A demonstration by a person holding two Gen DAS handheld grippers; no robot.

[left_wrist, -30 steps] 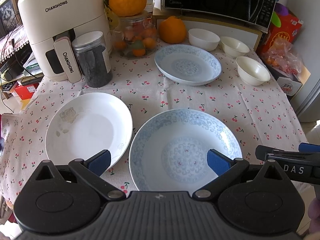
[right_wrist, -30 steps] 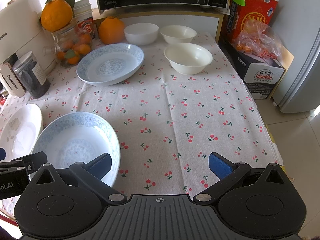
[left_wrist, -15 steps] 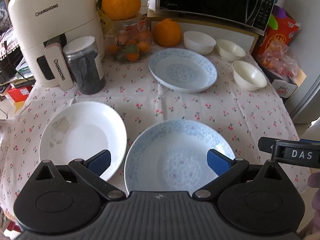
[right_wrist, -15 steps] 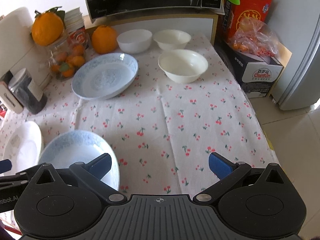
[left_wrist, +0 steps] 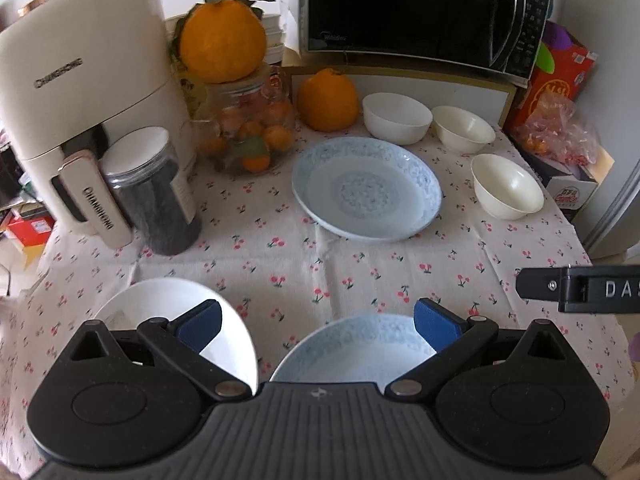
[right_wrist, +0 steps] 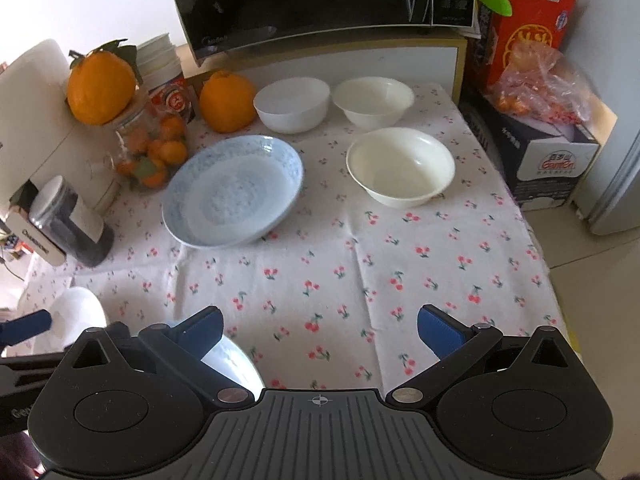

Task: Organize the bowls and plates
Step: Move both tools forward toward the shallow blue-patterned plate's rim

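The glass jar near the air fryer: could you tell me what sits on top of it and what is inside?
A large orange sits on the glass jar. Inside are small oranges; the fruit covers the jar's mouth, hiding any lid.

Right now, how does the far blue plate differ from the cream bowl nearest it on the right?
The blue plate is wide, shallow and covered in a pale blue pattern; the cream bowl is narrower, deeper and plain. The plate sits beside the glass jar of oranges; the bowl sits toward the table's right edge. Both are empty, upright and rest on the cherry tablecloth.
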